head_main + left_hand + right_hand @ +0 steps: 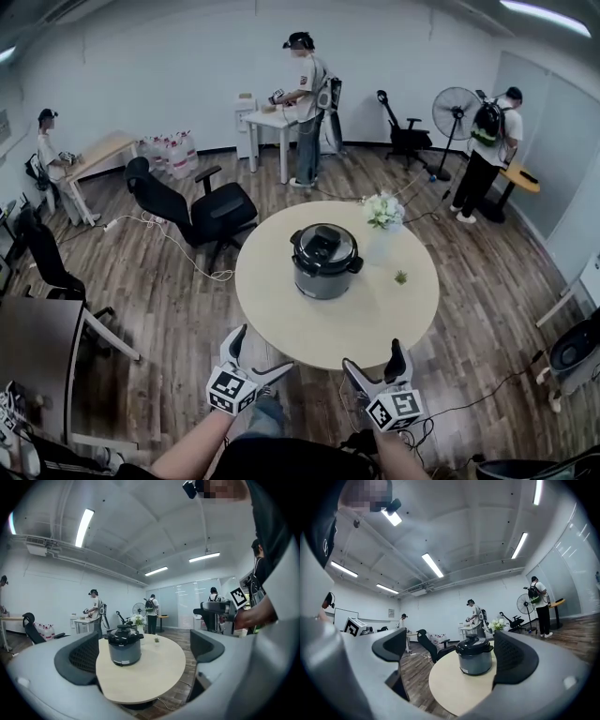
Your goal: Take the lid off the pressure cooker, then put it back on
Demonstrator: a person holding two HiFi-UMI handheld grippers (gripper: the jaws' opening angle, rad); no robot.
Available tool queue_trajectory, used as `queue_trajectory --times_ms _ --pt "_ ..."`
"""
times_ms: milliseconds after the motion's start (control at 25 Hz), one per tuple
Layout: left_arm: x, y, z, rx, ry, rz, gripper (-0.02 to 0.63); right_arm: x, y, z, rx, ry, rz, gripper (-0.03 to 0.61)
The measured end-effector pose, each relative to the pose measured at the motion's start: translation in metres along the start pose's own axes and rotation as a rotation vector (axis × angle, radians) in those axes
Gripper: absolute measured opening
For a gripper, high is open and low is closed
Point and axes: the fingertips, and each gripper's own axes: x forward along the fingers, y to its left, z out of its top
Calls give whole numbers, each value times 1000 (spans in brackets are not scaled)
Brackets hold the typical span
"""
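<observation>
Ok, hidden bits first: the pressure cooker (pixel 325 262) is turning its far wall away from all three views. A small label is showing on its near wall in the left gripper view, but the print is too small to read, and I'm not making out any lock marks on the lid (pixel 325 247). The table (pixel 281 319) base is mostly sitting out of sight under the round top, and the person's forearms are getting cut off at the near edge of the head view. Left gripper (pixel 262 352) and right gripper (pixel 373 356) are both hanging at the table's near edge, jaws spread wide on each and gripping nothing, with the cooker showing through each gap from well apart. Room: bare tabletop is lying between the near edge and the cooker, and on the cooker's left and near-right too. A vase of white flowers (pixel 383 217) is standing far-right of the cooker, close to the table's far edge, and a tiny green plant (pixel 401 277) is sitting right of the cooker, both apart from it. A black office chair (pixel 192 208) is standing off the table's far-left, not touching it. The cooker is sitting roughly mid-table, a bit left of centre, upright with its long axis running vertical. The lid is sitting on top with its black handle facing up, and the two side lugs are pointing left and right.
</observation>
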Motion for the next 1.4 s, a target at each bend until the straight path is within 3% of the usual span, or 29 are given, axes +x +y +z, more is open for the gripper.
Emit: queue_trajectory --times_ms 480,920,1400 --pt "120 102 -18 -82 9 -31 588 123 -49 -2 -7 65 -30 594" --pt "231 190 -100 -139 156 -180 588 268 -85 16 -48 71 -62 594" --pt "316 210 -161 -161 248 -348 588 364 -106 -10 -102 223 -91 593"
